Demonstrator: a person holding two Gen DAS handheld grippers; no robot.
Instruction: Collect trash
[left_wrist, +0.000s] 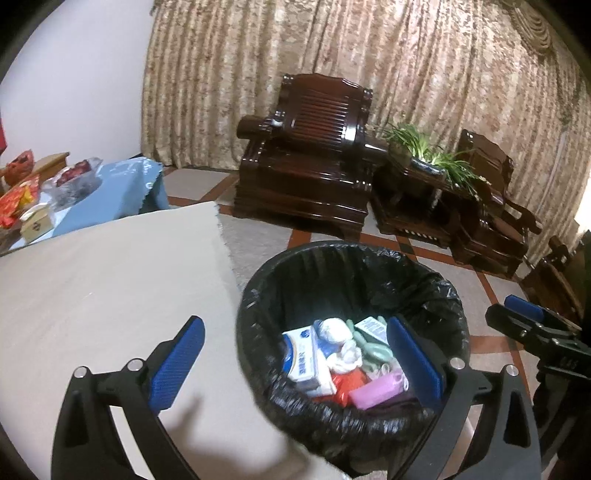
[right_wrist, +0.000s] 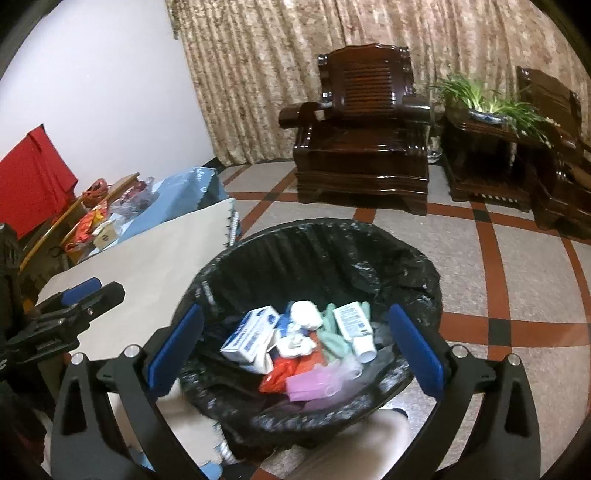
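Left claw (left_wrist: 295, 362): fingers spread wide, nothing between them. It hangs over the edge where the bench (left_wrist: 110, 280) meets the bin (left_wrist: 351, 417); its left finger is above the bench top, its right finger above the bin's mouth.

Right claw (right_wrist: 295, 354): fingers likewise wide apart, holding nothing, directly above the bin (right_wrist: 406, 273).

Bin: black liner, standing on the tiled floor (right_wrist: 517, 258) just beside the bench. The trash lies inside at the bottom: a white-and-blue box (right_wrist: 251, 334), crumpled tissue (right_wrist: 304, 314), a white tube (right_wrist: 354, 328), green gloves (right_wrist: 334, 339), a red wrapper (right_wrist: 279, 373) and a pink item (right_wrist: 310, 384), all heaped together and touching.

Surroundings: a dark armchair (right_wrist: 365, 147) and a plant (right_wrist: 487, 99) stand well behind the bin, before a curtain (right_wrist: 258, 74). A blue-clothed table (left_wrist: 110, 192) with packets sits beyond the bench.
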